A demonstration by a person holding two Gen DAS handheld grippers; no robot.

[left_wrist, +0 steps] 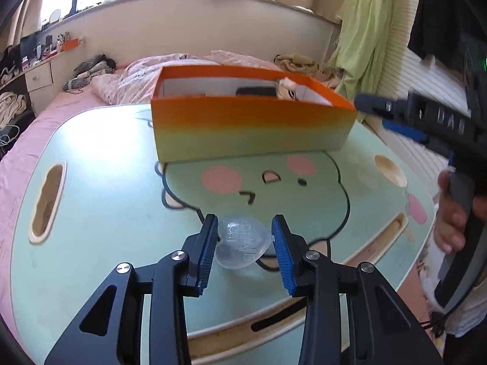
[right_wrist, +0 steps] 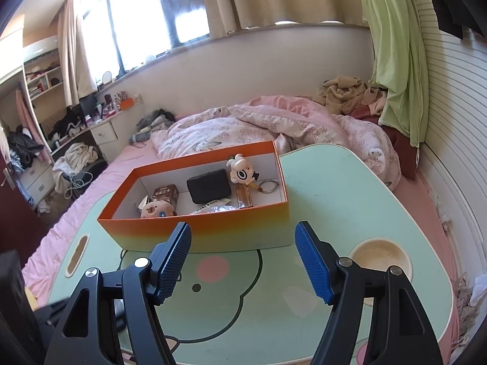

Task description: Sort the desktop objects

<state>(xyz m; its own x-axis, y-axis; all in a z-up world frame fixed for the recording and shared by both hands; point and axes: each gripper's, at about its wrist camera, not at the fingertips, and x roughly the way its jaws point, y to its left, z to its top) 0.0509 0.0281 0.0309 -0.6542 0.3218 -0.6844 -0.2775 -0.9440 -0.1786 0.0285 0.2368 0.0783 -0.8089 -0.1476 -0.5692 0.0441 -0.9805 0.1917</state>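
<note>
Here, in the lower middle of the left wrist view, the left gripper (left_wrist: 245,240) has its blue pads on either side of a clear plastic lid (left_wrist: 242,245) that sits on the pale green table (left_wrist: 100,213); both pads touch its edges, so the tongs are closed on it. Above it, at the centre of that frame, stands the orange box (left_wrist: 252,127). At the right edge a hand (left_wrist: 450,213) holds the other tool.

In the right wrist view, the right gripper (right_wrist: 243,261) fills the bottom of the frame with its fingers spread wide and nothing between them. The box lies above it at mid-frame, holding a black case (right_wrist: 208,185), a white toy figure (right_wrist: 242,172), a brown plush toy (right_wrist: 158,208) and a key ring (right_wrist: 269,186).
</note>
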